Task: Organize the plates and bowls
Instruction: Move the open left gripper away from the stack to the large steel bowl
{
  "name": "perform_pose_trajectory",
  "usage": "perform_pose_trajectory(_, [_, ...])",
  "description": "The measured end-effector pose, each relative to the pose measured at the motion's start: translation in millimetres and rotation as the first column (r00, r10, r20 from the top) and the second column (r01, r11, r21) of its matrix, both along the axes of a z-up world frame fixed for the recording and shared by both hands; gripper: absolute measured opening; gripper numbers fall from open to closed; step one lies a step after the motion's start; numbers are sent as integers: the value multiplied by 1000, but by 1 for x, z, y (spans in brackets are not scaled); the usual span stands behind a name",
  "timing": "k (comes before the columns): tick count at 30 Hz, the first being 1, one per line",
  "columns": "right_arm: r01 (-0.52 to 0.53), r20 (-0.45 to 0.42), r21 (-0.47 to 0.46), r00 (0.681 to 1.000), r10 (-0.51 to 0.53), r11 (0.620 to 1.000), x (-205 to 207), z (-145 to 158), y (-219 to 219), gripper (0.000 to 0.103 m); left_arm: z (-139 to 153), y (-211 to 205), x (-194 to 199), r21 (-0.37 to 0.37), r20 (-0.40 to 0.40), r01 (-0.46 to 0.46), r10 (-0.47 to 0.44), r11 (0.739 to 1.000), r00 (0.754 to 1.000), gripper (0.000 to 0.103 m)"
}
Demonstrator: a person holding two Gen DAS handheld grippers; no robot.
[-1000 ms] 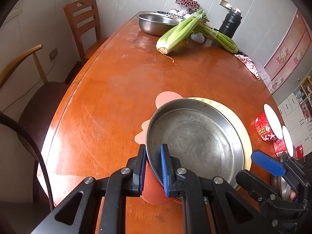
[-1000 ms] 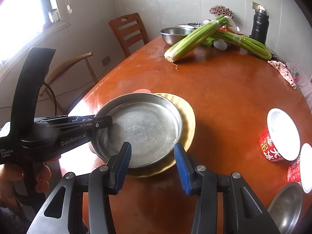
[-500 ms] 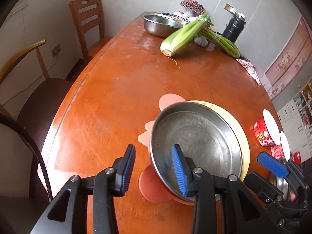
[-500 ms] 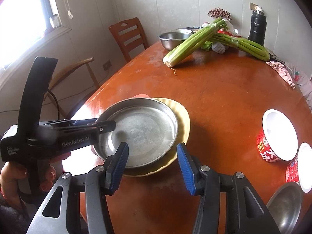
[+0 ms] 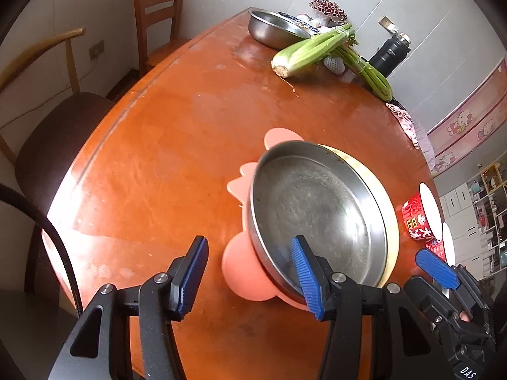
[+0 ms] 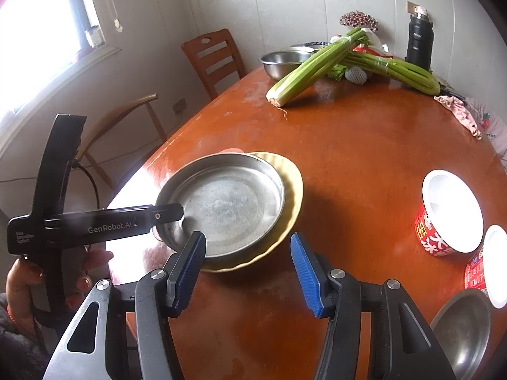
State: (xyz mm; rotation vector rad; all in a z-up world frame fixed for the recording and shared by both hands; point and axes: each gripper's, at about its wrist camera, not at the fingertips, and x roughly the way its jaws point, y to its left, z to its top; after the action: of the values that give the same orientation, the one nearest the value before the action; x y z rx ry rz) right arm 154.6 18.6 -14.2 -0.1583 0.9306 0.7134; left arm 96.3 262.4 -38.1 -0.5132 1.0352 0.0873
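A shallow steel plate [image 5: 317,209] sits stacked on a yellow plate [image 5: 388,212], which lies on a pink flower-shaped plate [image 5: 244,269] on the orange table. My left gripper [image 5: 250,278] is open, its right finger over the steel plate's near rim, holding nothing. In the right wrist view the steel plate [image 6: 225,202] and yellow plate [image 6: 291,199] lie just ahead of my right gripper [image 6: 248,269], which is open and empty. The left gripper's fingers [image 6: 168,213] reach over the steel plate's left rim there.
Two red instant-noodle cups [image 6: 443,221] stand at the right, with a small steel bowl [image 6: 462,329] near the front right. At the far end lie celery bunches [image 6: 317,63], a steel bowl [image 6: 282,61] and a black flask [image 6: 420,42]. Chairs [image 5: 155,15] stand along the left edge.
My left gripper has opened wide, letting go of the steel plate's rim, and pulled back a little. The stack has stayed put. The right gripper has backed off slightly.
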Motion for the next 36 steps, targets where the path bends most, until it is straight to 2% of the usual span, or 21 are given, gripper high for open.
perform_pose_trajectory(3, [13, -15, 3, 1000, -13, 1000, 5, -4, -7, 58, -2, -6, 3, -14, 2, 7, -7, 1000, 1000, 55])
perform_pose_trajectory(6, [31, -48, -1, 998, -31, 1000, 12, -11, -13, 58, -2, -13, 7, 14, -8, 4, -4, 1000, 1000, 55])
perform_pose_trajectory(9, [41, -70, 3, 997, -41, 999, 17, -17, -18, 58, -2, -17, 11, -1, -6, 1, -1, 1000, 1000, 55])
perform_pose_trajectory(12, [46, -83, 18, 996, -44, 999, 22, -19, -22, 58, -1, -25, 17, 19, -14, 2, -2, 1000, 1000, 56])
perform_pose_trajectory(25, [60, -97, 24, 994, -57, 998, 41, -25, -42, 58, 3, -69, 59, 42, -26, 59, -57, 997, 998, 56])
perform_pose_trajectory(33, [67, -97, 17, 993, -65, 998, 48, -25, -54, 58, 2, -77, 74, 63, -28, 28, -27, 998, 999, 57])
perform_pose_trajectory(36, [83, -79, 37, 994, -80, 996, 46, -16, -65, 58, 7, -77, 72, 106, -16, 0, 2, 994, 1000, 57])
